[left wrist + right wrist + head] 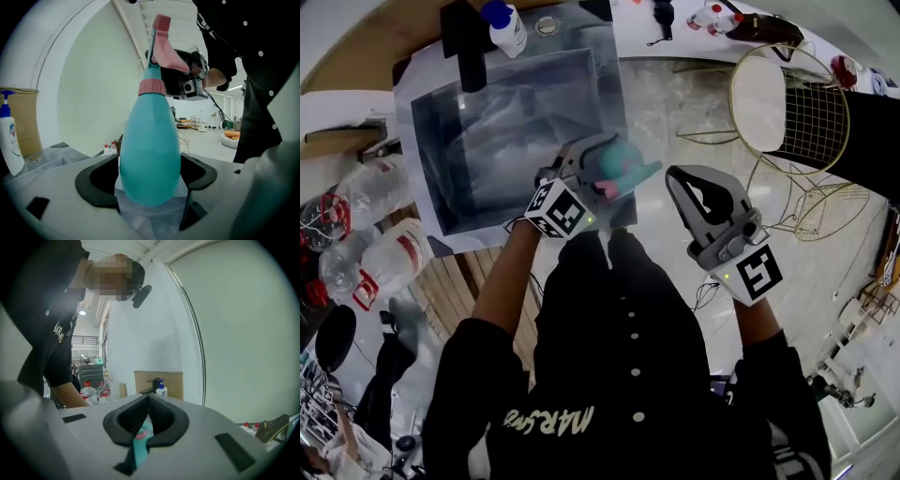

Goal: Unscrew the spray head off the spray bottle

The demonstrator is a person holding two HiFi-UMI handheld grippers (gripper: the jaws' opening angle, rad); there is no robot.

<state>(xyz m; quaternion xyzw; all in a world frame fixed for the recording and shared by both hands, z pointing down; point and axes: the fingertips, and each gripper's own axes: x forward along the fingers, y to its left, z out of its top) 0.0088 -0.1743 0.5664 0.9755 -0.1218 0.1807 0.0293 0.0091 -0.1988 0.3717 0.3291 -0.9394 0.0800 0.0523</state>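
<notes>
The spray bottle (150, 154) stands upright at the near right corner of the sheet-covered table (502, 202), its teal belly lodged between the jaws of the left gripper (149, 180), with crumpled clear film (140, 220) under its base. Those jaws are spread wide, one pad to each side of the belly. They lie close against its outline, yet nothing shows a squeeze, so I read the bottle as released and loosely flanked, not clamped. The long axis runs straight up from there: belly low, then the pink collar (151, 87), then the pink spray head (165, 47) at the very top, clear of the left jaws. The right gripper (148, 416) is clenched, its jaws pressed together on nothing, and only a sliver of teal and pink shows past them, low in its own view. In the head view it hangs to the right of the bottle and a little nearer the person, tips aimed left and far toward the head. In the left gripper view it sits just behind the head, near but apart. So the right gripper is the nearer one to the head, and it would have to open before taking it, while the left would likely need to close on the belly to stop the bottle turning
</notes>
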